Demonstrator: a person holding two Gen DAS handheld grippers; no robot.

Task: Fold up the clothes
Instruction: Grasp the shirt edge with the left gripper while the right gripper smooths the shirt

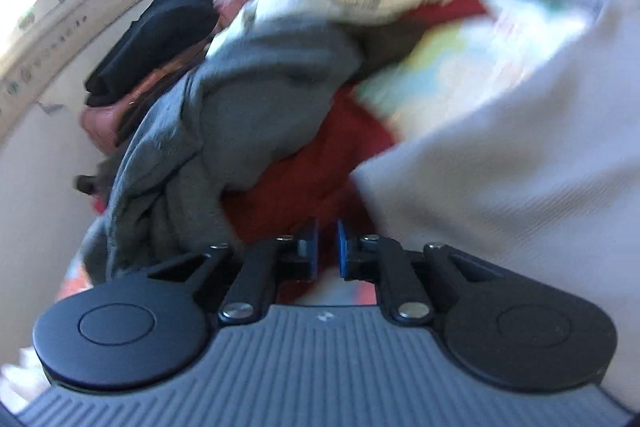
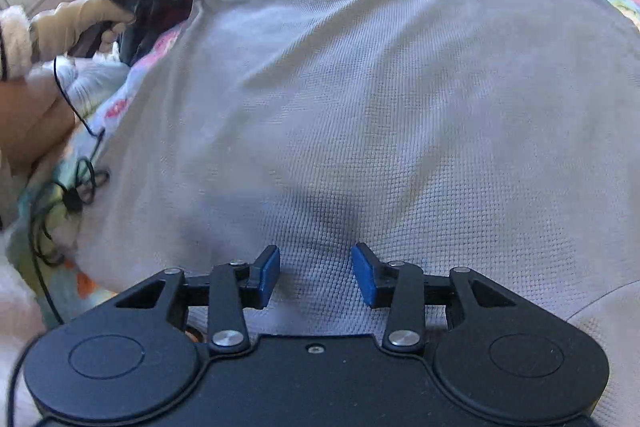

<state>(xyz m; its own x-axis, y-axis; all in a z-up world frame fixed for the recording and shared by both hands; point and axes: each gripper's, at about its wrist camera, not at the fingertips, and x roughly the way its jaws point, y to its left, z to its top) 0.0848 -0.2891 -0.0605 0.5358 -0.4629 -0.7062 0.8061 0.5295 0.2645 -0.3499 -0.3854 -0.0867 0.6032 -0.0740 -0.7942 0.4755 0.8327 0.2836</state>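
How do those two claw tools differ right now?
The left gripper has its blue pads nearly together; the right gripper has its pads clearly apart. The left points at a heap of clothes; the right hovers above a spread pale grey shirt. Neither holds anything. Both are black with blue pads.

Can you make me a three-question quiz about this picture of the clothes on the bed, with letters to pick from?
1. Where is the right gripper?
A. over the light grey shirt
B. over the dark clothes
C. over a bare floor

2. What colour are the gripper's pads?
A. green
B. blue
C. yellow

3. How is the right gripper?
A. shut on the shirt
B. open with nothing in it
C. shut on a sock

Answers:
1 A, the right wrist view shows the shirt's waffle weave spread right under the fingers.
2 B, both fingertips carry blue pads.
3 B, a clear gap shows between the pads, with only flat shirt beneath.
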